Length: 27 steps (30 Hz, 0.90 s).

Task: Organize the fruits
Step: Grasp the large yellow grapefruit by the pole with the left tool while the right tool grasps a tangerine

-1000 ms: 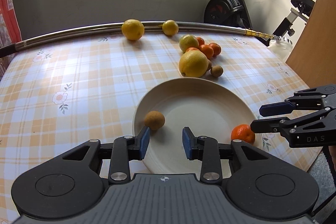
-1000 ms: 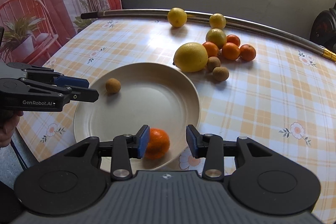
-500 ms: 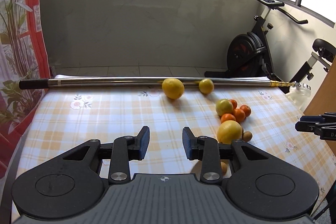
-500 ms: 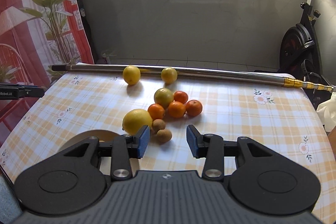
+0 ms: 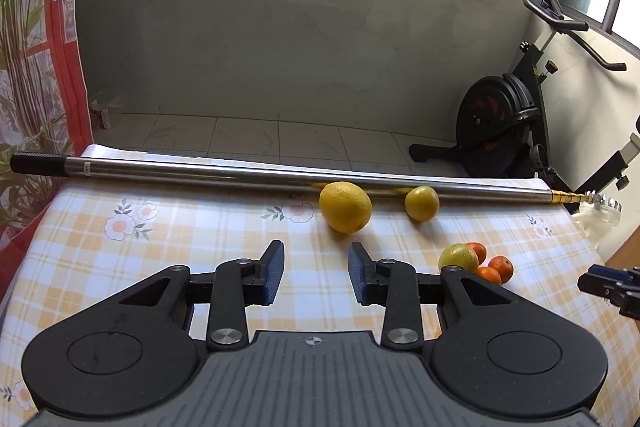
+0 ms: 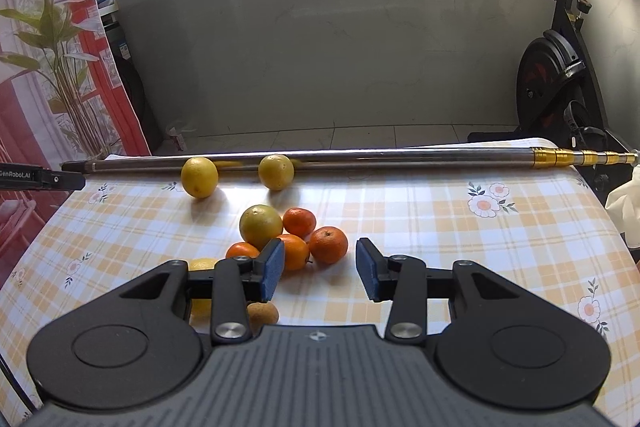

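Observation:
My left gripper (image 5: 315,278) is open and empty above the checked tablecloth. A large yellow citrus (image 5: 345,207) and a smaller one (image 5: 421,203) lie ahead of it by the metal pole. A green-yellow fruit (image 5: 458,257) and small oranges (image 5: 500,267) lie to its right. My right gripper (image 6: 320,274) is open and empty just behind a cluster of small oranges (image 6: 328,244) and a green-yellow fruit (image 6: 261,225). A brown kiwi (image 6: 263,313) and a yellow fruit (image 6: 202,264) show partly under its left finger. The plate is out of view.
A long metal pole (image 6: 360,155) lies along the table's far edge (image 5: 240,173). An exercise bike (image 5: 504,123) stands behind the table at the right. A red patterned curtain (image 6: 44,67) hangs at the left. The other gripper's tip (image 5: 612,287) shows at the right edge.
Both grippers have lifted and tilted up away from the plate, which has left both views. A kiwi and an orange stayed on the plate. Both stay open.

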### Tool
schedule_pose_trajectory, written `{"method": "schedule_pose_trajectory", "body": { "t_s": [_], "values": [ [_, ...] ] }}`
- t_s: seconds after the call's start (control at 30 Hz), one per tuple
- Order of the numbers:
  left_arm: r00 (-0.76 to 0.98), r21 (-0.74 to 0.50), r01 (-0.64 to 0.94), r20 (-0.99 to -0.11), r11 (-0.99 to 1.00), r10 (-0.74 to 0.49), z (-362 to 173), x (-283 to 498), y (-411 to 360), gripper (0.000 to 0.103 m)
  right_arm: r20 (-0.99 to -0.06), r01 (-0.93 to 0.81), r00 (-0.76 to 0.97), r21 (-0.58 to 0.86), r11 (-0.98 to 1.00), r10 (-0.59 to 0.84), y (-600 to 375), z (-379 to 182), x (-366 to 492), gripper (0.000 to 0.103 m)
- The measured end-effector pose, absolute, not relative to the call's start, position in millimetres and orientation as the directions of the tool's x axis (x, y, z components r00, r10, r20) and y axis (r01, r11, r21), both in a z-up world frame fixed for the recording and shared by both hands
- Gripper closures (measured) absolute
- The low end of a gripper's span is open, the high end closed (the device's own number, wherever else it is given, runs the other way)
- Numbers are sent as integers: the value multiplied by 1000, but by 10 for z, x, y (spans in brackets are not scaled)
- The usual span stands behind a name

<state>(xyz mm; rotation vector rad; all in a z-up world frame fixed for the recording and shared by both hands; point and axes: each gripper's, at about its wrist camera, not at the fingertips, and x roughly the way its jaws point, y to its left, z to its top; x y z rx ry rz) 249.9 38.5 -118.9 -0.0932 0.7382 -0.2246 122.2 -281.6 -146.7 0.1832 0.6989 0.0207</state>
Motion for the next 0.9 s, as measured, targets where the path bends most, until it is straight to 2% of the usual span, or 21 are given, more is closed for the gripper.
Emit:
{"method": "schedule_pose_trajectory", "body": {
  "t_s": [0.1,0.3,0.4,0.6,0.73,0.9],
  "values": [
    [702,-225,135,-666,965,-254,-1268,2835,281,54,-651,57,756,176,983,73,-2884,-1569,1345,60],
    [639,-361,34,-709,932,-298,-1571,3489,134,53,-671,74,738,194,978,78,-2987,-1728,1512,60],
    [620,-390,-24,-728,921,-292,-1738,3720,86,52,-681,76,728,196,978,80,-3021,-1789,1569,60],
    [597,-394,-93,-757,914,-265,-1988,3963,39,48,-699,75,710,194,978,84,-3091,-1878,1655,60],
    [596,-389,-81,-757,918,-268,-2061,4017,-64,43,-706,71,703,197,978,91,-3121,-1926,1717,60],
    [591,-379,-52,-757,924,-278,-2137,4049,-176,43,-712,63,695,199,978,100,-3131,-1961,1787,60]
  ]
}}
